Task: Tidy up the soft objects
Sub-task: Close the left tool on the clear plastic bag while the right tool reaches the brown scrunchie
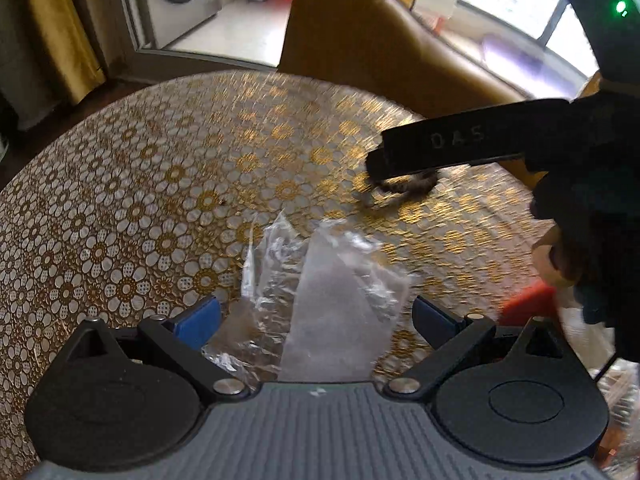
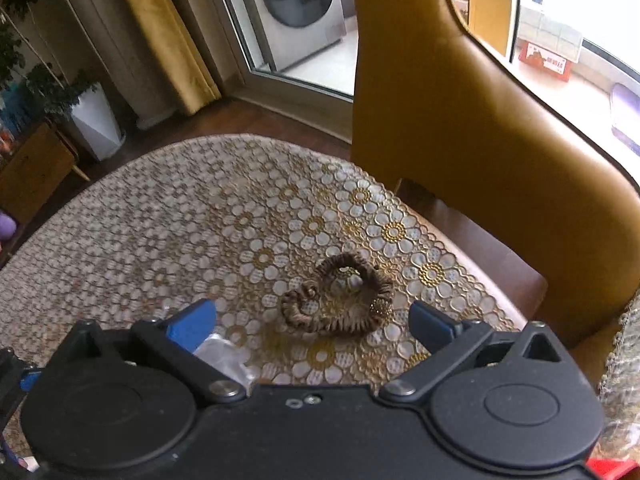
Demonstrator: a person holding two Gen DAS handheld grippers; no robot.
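Note:
A brown scrunchie [image 2: 340, 300] lies on the flower-patterned tablecloth [image 2: 160, 232], just ahead of my open right gripper [image 2: 312, 316], between its blue fingertips and apart from them. In the left wrist view the scrunchie [image 1: 404, 188] is partly hidden under the right gripper's black finger [image 1: 440, 148]. A clear crumpled plastic bag [image 1: 320, 300] lies on the cloth between the blue fingertips of my open left gripper [image 1: 316, 316]; whether it touches them I cannot tell. A bit of the bag [image 2: 224, 354] shows by the right gripper's left finger.
A mustard leather chair [image 2: 460, 128] stands close behind the round table's far right edge. A washing machine [image 2: 300, 4], yellow curtains [image 2: 160, 32] and a potted plant [image 2: 92, 120] lie beyond. A red object [image 1: 528, 304] sits at the right.

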